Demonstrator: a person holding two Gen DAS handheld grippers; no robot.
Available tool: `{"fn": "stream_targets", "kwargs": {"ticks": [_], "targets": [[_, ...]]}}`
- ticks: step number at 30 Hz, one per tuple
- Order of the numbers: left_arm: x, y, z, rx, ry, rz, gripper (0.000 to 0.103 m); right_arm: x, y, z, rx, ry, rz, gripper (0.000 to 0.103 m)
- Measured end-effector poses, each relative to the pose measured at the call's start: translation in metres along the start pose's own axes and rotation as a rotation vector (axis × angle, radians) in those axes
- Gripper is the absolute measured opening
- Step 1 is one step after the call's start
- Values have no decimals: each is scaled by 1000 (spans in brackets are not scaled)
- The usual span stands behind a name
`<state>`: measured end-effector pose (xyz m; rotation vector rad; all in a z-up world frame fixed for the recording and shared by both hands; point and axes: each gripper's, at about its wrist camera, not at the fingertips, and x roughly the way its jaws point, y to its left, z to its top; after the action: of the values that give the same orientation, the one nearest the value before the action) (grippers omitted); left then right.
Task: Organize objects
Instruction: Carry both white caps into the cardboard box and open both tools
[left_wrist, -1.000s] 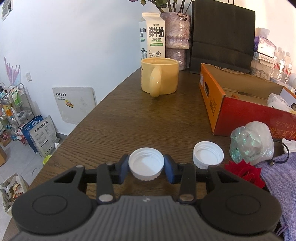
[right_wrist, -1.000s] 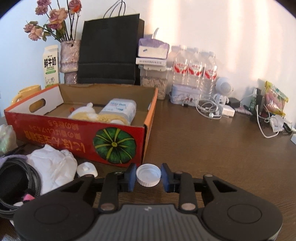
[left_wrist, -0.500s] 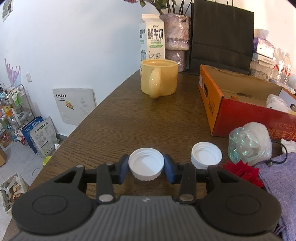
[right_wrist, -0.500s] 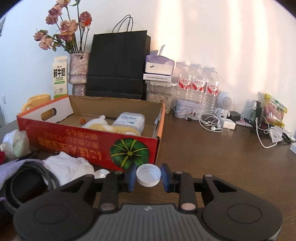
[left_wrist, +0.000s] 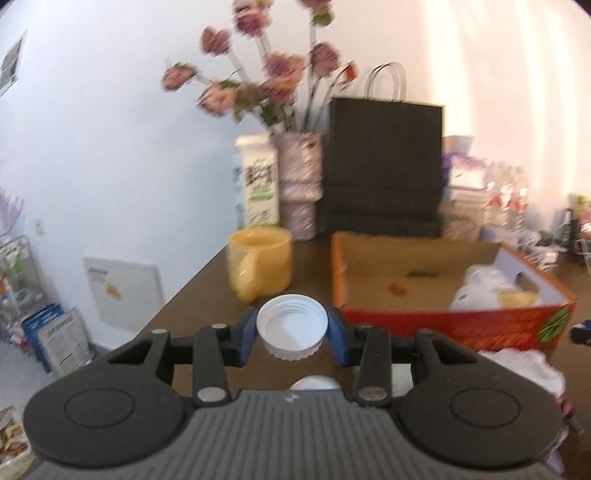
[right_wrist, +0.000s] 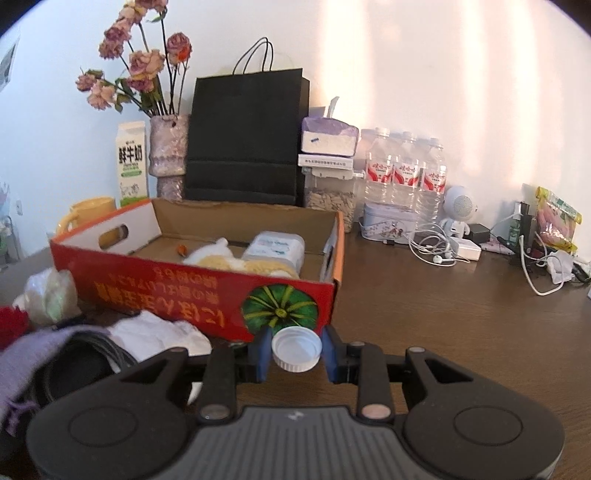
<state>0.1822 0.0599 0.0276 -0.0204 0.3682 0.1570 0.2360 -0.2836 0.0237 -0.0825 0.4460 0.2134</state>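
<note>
Where pads meet—white cap (left_wrist: 292, 325)

Big white cap (left_wrist: 291, 328) rides open side up, threads showing, pinched between blue pads above the table. Small white cap (right_wrist: 296, 349) sits clamped the same way, hollow up, right in front of the red box (right_wrist: 177, 291), whose open top shows white and yellow packets.

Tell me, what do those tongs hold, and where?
Each pinches a white bottle cap by its ribbed sides: left tongs a wide cap, right tongs a smaller cap.
</note>
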Motion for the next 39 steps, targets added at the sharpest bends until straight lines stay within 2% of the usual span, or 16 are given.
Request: {"fn": "stream_targets", "kwargs": {"ticks": [10,14,22,31,35,39], "targets": [[12,-51,34,30,-61,-107,41,6,43,46,-19,-71,131,28],[21,-68,46,47,-61,-137,41,16,63,63,-33,-66,175,28],[48,-84,64,30,-64,-148,41,45,85,88,-46,-60,181,28],[86,-90,68,6,-49,-137,41,80,92,104,-15,-57,174,28],[109,-85,62,-12,3,-124,41,96,98,103,-20,-48,148,28],[122,-81,56,-18,33,-110,41,105,97,97,-23,-21,157,28]]}}
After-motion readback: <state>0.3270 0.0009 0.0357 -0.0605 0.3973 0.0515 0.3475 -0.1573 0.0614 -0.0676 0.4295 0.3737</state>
